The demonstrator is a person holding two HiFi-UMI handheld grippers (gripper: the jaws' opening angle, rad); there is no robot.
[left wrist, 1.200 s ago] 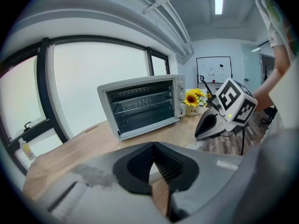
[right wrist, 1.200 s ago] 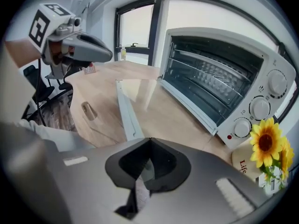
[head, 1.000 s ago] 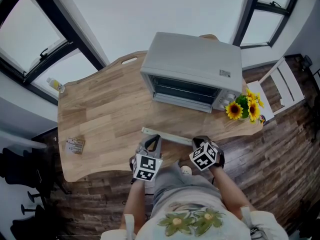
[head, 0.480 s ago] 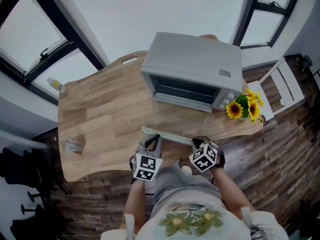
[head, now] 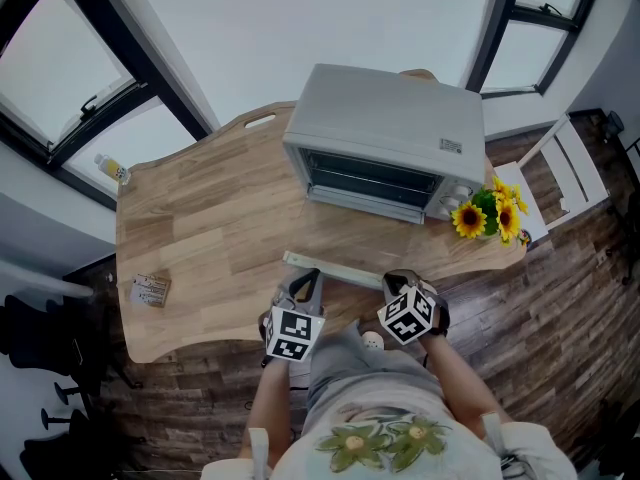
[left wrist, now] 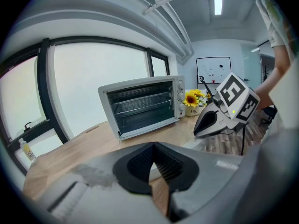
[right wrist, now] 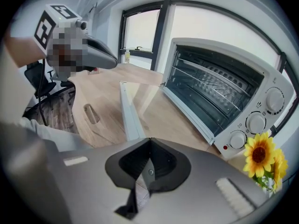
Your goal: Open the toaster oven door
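Toaster oven door (head: 345, 240) lies open, flat, just past the left gripper (left wrist: 153, 144) and right gripper (right wrist: 149, 140), 2 closed on nothing. Its handle bar (head: 332, 271), nearest, is the stiff hold; the glass behind looks fragile, slick, hinged to the oven (head: 385, 133) mid-table.

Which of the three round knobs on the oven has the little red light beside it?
The bottom knob, nearest the table. The red light sits right next to it; the middle knob and the top knob have none.

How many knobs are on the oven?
3, stacked on the oven's right panel: top knob, middle knob, bottom knob nearest the sunflowers. None seems hidden.
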